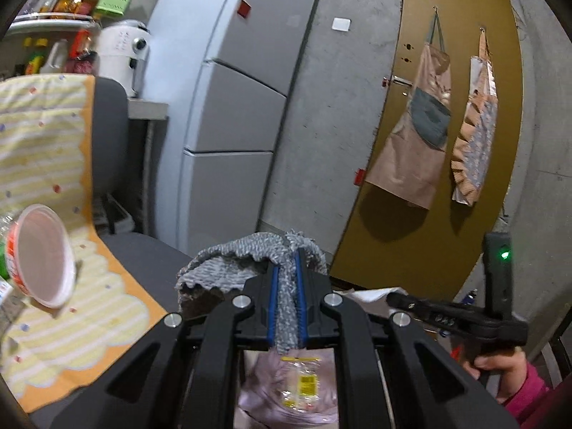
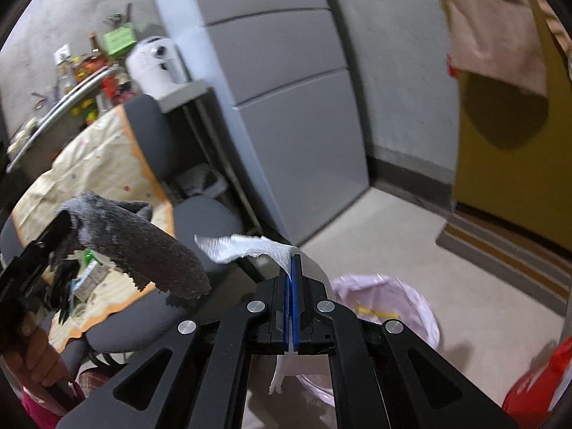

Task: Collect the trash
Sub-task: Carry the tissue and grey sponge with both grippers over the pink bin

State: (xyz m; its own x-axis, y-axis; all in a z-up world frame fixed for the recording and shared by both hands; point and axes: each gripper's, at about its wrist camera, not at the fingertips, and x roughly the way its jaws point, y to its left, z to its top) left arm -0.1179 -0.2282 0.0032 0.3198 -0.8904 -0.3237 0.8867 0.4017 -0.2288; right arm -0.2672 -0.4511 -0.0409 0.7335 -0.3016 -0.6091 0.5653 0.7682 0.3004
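My left gripper point(image 1: 287, 268) is shut on a grey knitted cloth point(image 1: 250, 261) that drapes over its fingertips; the cloth also shows in the right wrist view point(image 2: 143, 246). My right gripper point(image 2: 292, 262) is shut on a white paper tissue point(image 2: 243, 246), held above a bin lined with a pink bag point(image 2: 414, 300). The pink bag point(image 1: 286, 393) with a clear wrapper in it also shows below my left gripper. A red-rimmed white cup point(image 1: 43, 254) lies tipped on the yellow cloth point(image 1: 53, 178) over a grey chair.
A grey chair point(image 2: 200, 221) with more litter point(image 2: 89, 275) on its yellow cloth is at the left. A grey fridge point(image 1: 243, 107) and concrete wall are ahead, a yellow door point(image 1: 447, 125) with hanging aprons at the right. A red bag point(image 2: 540, 386) is on the floor.
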